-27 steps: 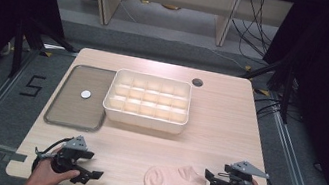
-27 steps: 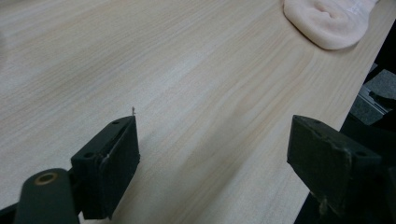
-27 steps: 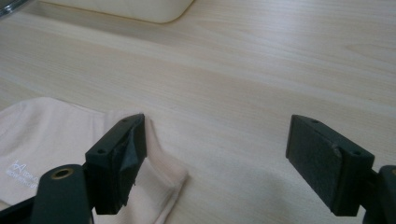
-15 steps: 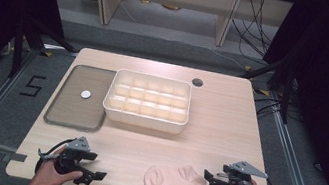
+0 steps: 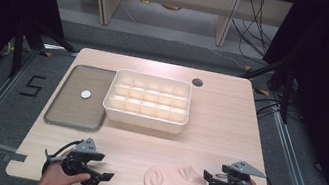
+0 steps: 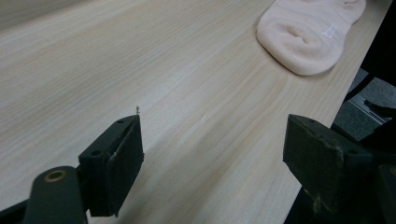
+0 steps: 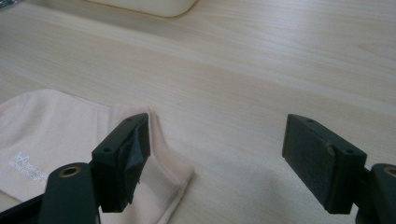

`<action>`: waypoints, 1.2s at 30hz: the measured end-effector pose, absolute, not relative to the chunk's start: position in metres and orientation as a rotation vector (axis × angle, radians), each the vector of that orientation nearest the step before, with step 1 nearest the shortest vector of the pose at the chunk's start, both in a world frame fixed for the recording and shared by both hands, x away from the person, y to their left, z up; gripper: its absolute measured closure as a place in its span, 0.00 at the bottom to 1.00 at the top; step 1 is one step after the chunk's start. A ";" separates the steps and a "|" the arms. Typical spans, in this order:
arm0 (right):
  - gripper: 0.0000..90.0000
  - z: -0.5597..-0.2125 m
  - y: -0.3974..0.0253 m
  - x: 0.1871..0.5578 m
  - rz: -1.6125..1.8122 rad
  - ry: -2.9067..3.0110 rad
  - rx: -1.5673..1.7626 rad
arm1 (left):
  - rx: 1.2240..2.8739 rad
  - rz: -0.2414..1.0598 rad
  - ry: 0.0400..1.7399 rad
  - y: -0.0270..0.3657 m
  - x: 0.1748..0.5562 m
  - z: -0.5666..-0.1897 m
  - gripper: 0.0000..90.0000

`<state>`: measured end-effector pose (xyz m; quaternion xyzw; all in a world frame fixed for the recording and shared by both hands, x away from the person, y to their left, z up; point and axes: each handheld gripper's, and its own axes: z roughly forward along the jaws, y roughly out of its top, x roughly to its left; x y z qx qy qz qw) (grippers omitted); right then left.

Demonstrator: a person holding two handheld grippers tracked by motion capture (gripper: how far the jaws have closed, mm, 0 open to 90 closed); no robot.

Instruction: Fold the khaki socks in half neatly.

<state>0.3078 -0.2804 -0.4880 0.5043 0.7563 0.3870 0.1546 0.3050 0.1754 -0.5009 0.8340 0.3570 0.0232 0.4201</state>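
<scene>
Spanning most of the high view, the pale wood worktop point(image 5: 217, 127) carries everything. A cream divided tray point(image 5: 148, 101) sits at the far middle, its grid of compartments apparently bare, though the view is too coarse to be sure. Touching its left side lies a flat grey-rimmed tray point(image 5: 78, 96) with a small white disc point(image 5: 85, 94) on it. A dark round hole point(image 5: 197, 82) marks the worktop far right of the divided tray. At the near edge a pale pink sock point(image 5: 175, 181) lies flat, between the two hands. The left hand-held gripper point(image 5: 98, 177), near left, has its jaws spread wide over bare wood, gripping nothing. The right hand-held gripper point(image 5: 210, 177), near right, is likewise wide apart, one jaw over the sock's edge, nothing clamped.
</scene>
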 end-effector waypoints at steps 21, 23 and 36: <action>0.28 -0.489 -0.280 0.309 1.118 2.169 1.441 | 2.120 0.057 0.821 0.138 0.313 -0.500 0.25; 0.28 -0.489 -0.281 0.309 1.114 2.166 1.433 | 2.122 0.053 0.812 0.134 0.314 -0.500 0.25; 0.28 -0.489 -0.280 0.309 1.118 2.177 1.434 | 2.150 0.048 0.768 0.104 0.318 -0.502 0.28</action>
